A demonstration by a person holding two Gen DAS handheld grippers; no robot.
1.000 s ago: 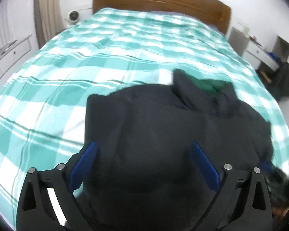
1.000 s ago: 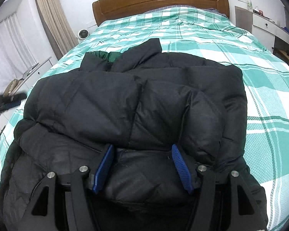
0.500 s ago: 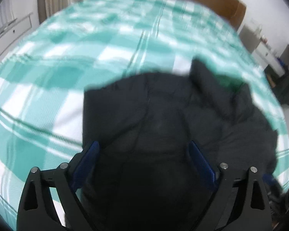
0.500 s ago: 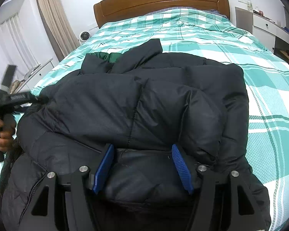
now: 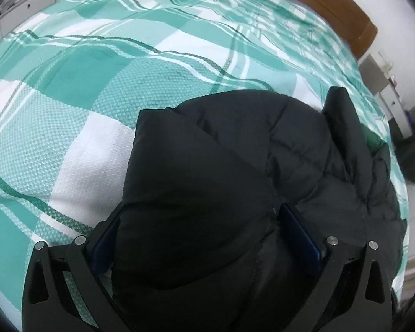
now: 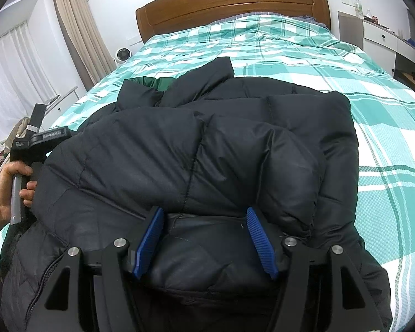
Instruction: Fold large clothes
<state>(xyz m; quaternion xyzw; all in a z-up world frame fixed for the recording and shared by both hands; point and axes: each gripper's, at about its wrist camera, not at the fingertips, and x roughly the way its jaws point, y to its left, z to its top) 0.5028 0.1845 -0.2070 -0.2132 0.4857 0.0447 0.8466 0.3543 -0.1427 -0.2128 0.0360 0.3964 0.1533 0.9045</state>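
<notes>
A black puffer jacket [image 6: 207, 138] lies on the bed, collar toward the headboard, with its green lining [image 6: 152, 81] showing near the collar. My right gripper [image 6: 204, 210] is shut on a thick fold at the jacket's near hem. My left gripper [image 5: 199, 215] points steeply down at the jacket [image 5: 235, 152] along its left side. Its jaws are opening, and a puffy fold fills the gap and hides most of the blue pads. In the right wrist view, a hand [image 6: 5, 188] holds the left gripper's handle against the jacket's left edge.
The teal and white checked bed cover [image 5: 96, 83] spreads around the jacket, with bare cover to the right [image 6: 387, 110]. A wooden headboard [image 6: 229, 2] stands at the far end. A white dresser [image 6: 381, 36] is at the right, and curtains [image 6: 77, 27] and a small round fan [image 6: 122, 54] at the left.
My left gripper has come down and tilted onto the jacket's left side, so a fold now fills its jaws. The hand with it has entered the right wrist view. The right gripper has not moved.
</notes>
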